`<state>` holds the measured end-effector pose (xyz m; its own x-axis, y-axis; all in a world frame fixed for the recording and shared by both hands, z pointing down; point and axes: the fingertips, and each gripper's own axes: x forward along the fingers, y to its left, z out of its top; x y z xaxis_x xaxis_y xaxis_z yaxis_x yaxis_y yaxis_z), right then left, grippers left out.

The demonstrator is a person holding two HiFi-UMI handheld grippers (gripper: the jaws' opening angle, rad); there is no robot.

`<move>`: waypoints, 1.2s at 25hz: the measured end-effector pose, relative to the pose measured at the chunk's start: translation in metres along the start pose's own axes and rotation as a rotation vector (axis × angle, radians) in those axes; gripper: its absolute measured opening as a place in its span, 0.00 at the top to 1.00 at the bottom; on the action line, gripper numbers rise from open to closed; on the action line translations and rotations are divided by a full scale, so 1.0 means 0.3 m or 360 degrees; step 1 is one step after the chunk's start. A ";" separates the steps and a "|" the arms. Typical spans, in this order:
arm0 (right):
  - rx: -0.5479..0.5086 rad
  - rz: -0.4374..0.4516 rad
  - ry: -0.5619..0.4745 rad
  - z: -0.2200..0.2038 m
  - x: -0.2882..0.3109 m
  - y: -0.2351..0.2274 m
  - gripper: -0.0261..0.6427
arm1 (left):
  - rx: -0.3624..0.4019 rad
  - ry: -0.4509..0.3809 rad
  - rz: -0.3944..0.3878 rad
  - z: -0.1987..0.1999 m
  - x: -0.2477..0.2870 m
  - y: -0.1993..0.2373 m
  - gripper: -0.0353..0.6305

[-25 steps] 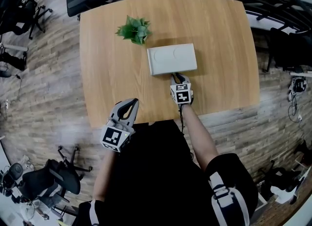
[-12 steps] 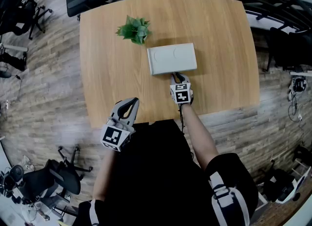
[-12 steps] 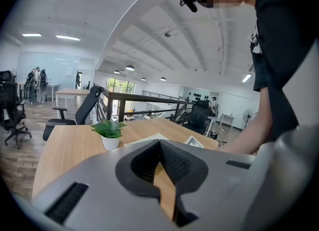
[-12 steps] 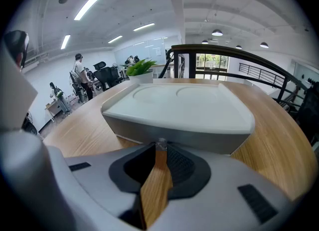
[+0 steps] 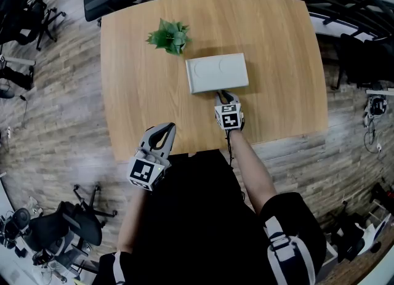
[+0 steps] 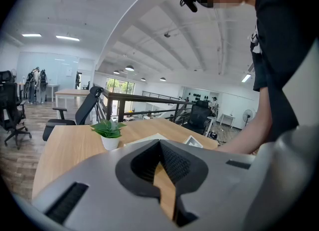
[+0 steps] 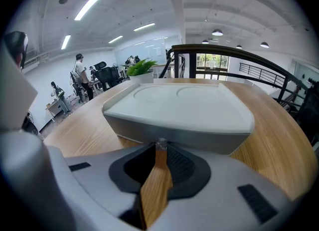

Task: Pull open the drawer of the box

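Head view, counter (image 5: 135, 80): light wood, and it carries everything I am working with.
Head view, box (image 5: 217, 73): a flat white box lying near the middle of the counter, its long front side turned towards me.
Head view, potted plant (image 5: 169, 36): green, beyond the box and to its left, clear of it.
Head view, right gripper (image 5: 225, 97): my tips are right up against the middle of the box's front side.
Head view, left gripper (image 5: 165, 131): low at the near edge of the counter, well apart from the box.

Left gripper view, left gripper (image 6: 159, 142): my fingers are pressed together with nothing between them (only a sliver of counter wood shows through the slit).
Left gripper view, potted plant (image 6: 108, 132): upright in a small white pot, ahead and a little to the left.
Left gripper view, box (image 6: 147, 138): only its pale top edge peeks over my fingers.

Right gripper view, box (image 7: 184, 108): fills the view just ahead, lid towards the camera.
Right gripper view, drawer front (image 7: 199, 142): grey, sitting flush in the box.
Right gripper view, right gripper (image 7: 160, 147): my fingers are closed on the small drawer knob (image 7: 160, 143), pinching it at the very tips.
Right gripper view, potted plant (image 7: 142, 68): behind the box's far left corner.
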<state>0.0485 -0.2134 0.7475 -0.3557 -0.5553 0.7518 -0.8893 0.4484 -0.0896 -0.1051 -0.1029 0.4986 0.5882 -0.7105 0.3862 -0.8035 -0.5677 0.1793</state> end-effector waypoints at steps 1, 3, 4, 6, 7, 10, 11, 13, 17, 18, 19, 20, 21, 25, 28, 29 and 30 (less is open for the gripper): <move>-0.0005 0.0002 0.0001 0.000 -0.002 0.001 0.84 | 0.0003 0.0006 -0.0002 -0.002 -0.003 -0.001 0.91; -0.0012 0.0003 0.0002 0.001 -0.006 0.003 0.84 | 0.0004 0.0012 0.0000 -0.003 -0.008 -0.003 0.91; -0.0015 0.0005 0.0000 0.001 -0.006 0.003 0.84 | 0.0001 0.0010 0.0003 -0.002 -0.009 -0.003 0.91; -0.0019 0.0010 -0.0002 -0.004 -0.005 0.006 0.84 | 0.0001 0.0009 0.0004 -0.004 -0.009 -0.002 0.91; -0.0018 0.0009 -0.0001 -0.007 -0.007 0.006 0.84 | 0.0003 0.0009 0.0003 -0.006 -0.009 -0.002 0.91; -0.0015 0.0006 0.0000 -0.019 -0.016 0.009 0.84 | 0.0008 0.0008 -0.0004 -0.006 -0.012 -0.009 0.91; -0.0016 0.0007 -0.0002 -0.021 -0.020 0.010 0.84 | 0.0010 0.0007 -0.0006 -0.005 -0.012 -0.012 0.91; -0.0014 0.0007 -0.0003 -0.025 -0.025 0.011 0.84 | 0.0013 0.0002 -0.0011 -0.003 -0.012 -0.017 0.91; -0.0001 0.0001 -0.0001 -0.038 -0.031 0.013 0.84 | 0.0015 0.0000 -0.0023 -0.006 -0.008 -0.025 0.91; 0.0000 0.0002 0.0001 -0.043 -0.033 0.014 0.84 | 0.0018 0.0003 -0.0025 -0.008 -0.008 -0.027 0.91; 0.0000 0.0002 0.0004 -0.047 -0.035 0.014 0.84 | 0.0019 0.0003 -0.0026 -0.009 -0.008 -0.029 0.91; 0.0000 0.0003 0.0005 -0.050 -0.037 0.014 0.84 | 0.0020 0.0004 -0.0028 -0.010 -0.008 -0.031 0.91; -0.0001 0.0004 0.0003 -0.052 -0.039 0.015 0.84 | 0.0022 0.0004 -0.0032 -0.010 -0.009 -0.034 0.91; 0.0005 0.0005 -0.0002 -0.057 -0.055 0.020 0.84 | 0.0023 -0.0008 -0.0041 -0.004 -0.016 -0.048 0.91; 0.0021 0.0004 0.0004 -0.066 -0.065 0.025 0.84 | 0.0032 0.0001 -0.0047 -0.008 -0.021 -0.057 0.91; 0.0025 0.0004 0.0007 -0.072 -0.067 0.027 0.84 | 0.0033 0.0003 -0.0049 -0.009 -0.023 -0.059 0.91; 0.0028 0.0004 0.0007 -0.078 -0.069 0.029 0.84 | 0.0035 0.0002 -0.0051 -0.009 -0.024 -0.061 0.91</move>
<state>0.0549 -0.1817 0.7464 -0.3569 -0.5511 0.7542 -0.8933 0.4375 -0.1031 -0.0948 -0.0861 0.4950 0.6137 -0.6910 0.3818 -0.7818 -0.5993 0.1720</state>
